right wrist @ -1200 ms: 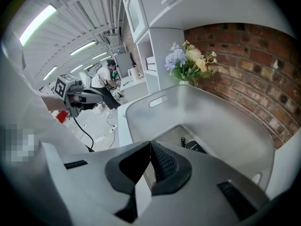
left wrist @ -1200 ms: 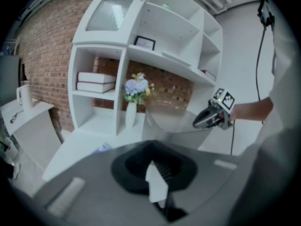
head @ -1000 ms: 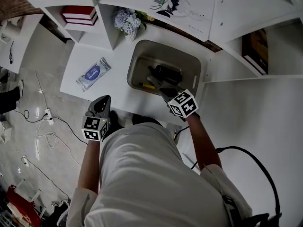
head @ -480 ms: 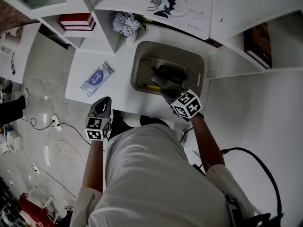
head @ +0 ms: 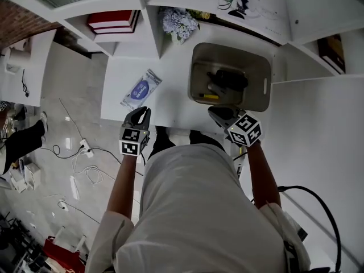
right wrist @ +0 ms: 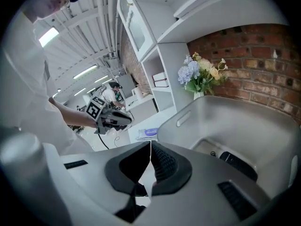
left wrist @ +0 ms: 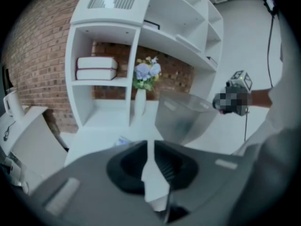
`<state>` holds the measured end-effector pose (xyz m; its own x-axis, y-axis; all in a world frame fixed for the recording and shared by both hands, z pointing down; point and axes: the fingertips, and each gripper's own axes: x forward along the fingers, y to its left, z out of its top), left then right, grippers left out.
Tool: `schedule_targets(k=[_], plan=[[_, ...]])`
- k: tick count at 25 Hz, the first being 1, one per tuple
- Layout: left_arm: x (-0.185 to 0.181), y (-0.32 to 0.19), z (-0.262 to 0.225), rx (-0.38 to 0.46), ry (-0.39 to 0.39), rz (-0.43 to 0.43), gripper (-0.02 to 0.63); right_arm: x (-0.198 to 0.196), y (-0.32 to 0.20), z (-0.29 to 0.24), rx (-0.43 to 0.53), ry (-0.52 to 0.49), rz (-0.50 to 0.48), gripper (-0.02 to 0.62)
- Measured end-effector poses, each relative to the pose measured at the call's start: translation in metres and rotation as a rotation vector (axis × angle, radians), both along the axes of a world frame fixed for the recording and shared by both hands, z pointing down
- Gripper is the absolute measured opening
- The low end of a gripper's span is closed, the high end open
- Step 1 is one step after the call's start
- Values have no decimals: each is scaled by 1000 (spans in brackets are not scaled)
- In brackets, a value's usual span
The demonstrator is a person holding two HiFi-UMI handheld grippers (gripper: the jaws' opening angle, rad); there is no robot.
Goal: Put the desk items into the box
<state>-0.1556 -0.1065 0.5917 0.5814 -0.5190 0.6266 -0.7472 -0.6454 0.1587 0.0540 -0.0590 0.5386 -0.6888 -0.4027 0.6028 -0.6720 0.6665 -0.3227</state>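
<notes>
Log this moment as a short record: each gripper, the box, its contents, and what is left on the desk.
Left gripper: empty; jaws barely apart, just been opening; at the desk's front edge
Right gripper: empty, jaws together; just in front of the box
Box: grey, open-topped, on the desk
In box: dark item, yellow item
Left on desk: blue-labelled packet, left of the box

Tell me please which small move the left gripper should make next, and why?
Probably bring the left gripper forward to the blue packet, which lies on the desk just ahead of it, outside the box. Its fingers have just been opening: a narrow gap, nothing between them.
</notes>
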Motion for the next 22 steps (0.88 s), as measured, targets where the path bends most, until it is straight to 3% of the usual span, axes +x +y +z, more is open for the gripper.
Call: schedule_targets(k=[15,22], plan=[[-57,-39,56,5,-94,94,113,-55,8,52,-122,44,140,3],[-56,-52,97,-28,-147,191,176,-69,11,65,-164,44,220,3]])
